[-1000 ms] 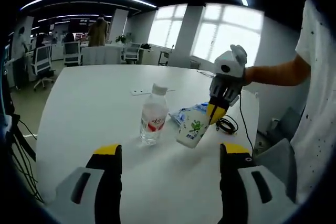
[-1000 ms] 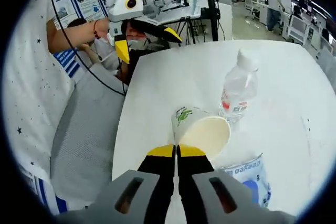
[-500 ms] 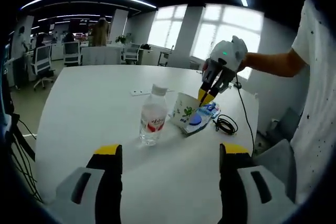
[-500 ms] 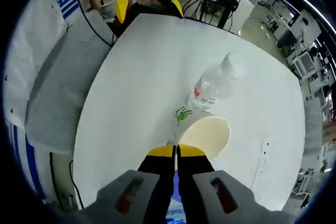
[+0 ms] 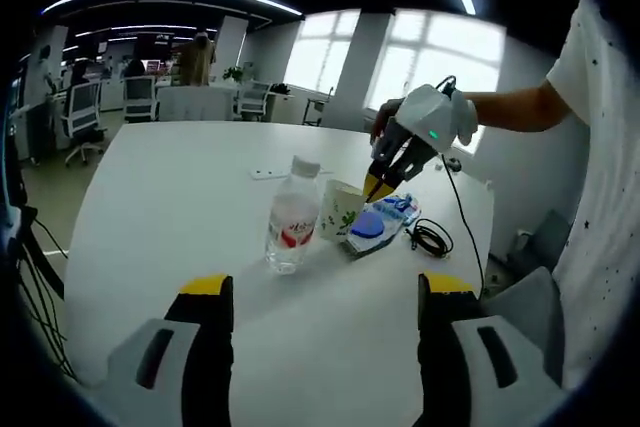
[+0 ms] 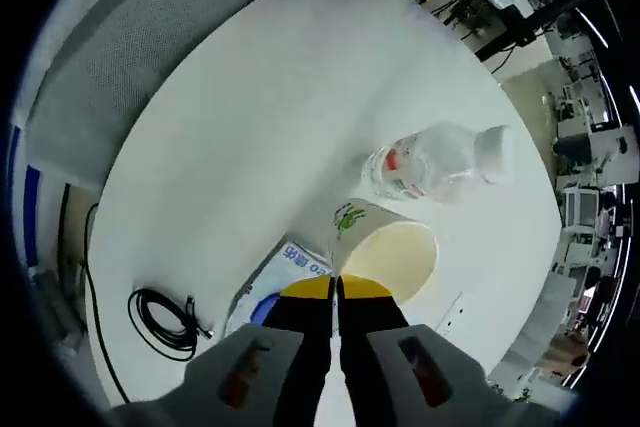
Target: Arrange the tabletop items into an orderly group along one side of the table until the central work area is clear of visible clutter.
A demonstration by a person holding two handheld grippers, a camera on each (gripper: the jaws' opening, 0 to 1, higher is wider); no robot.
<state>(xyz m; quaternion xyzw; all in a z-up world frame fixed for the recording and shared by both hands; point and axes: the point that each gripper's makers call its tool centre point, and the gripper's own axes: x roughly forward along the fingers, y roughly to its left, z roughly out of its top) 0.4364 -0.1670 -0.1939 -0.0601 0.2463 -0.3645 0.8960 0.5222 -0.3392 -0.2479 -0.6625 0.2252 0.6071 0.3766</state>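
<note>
Paper cup [image 5: 340,211] stands upright beside bottle [image 5: 292,217] — right gripper [image 5: 377,185] pinching rim.

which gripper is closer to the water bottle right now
Right. The right gripper is shut on the rim of the paper cup, which stands right beside the water bottle. The left gripper is open and held back near the table edge, well short of the bottle.

No legible text on bottle [image 5: 292,226], cup [image 6: 385,247] or packet [image 5: 380,228].

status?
Right tool shut on paper cup rim, by water bottle and blue packet. Left tool open, empty. Coiled cable beside packet.
</note>
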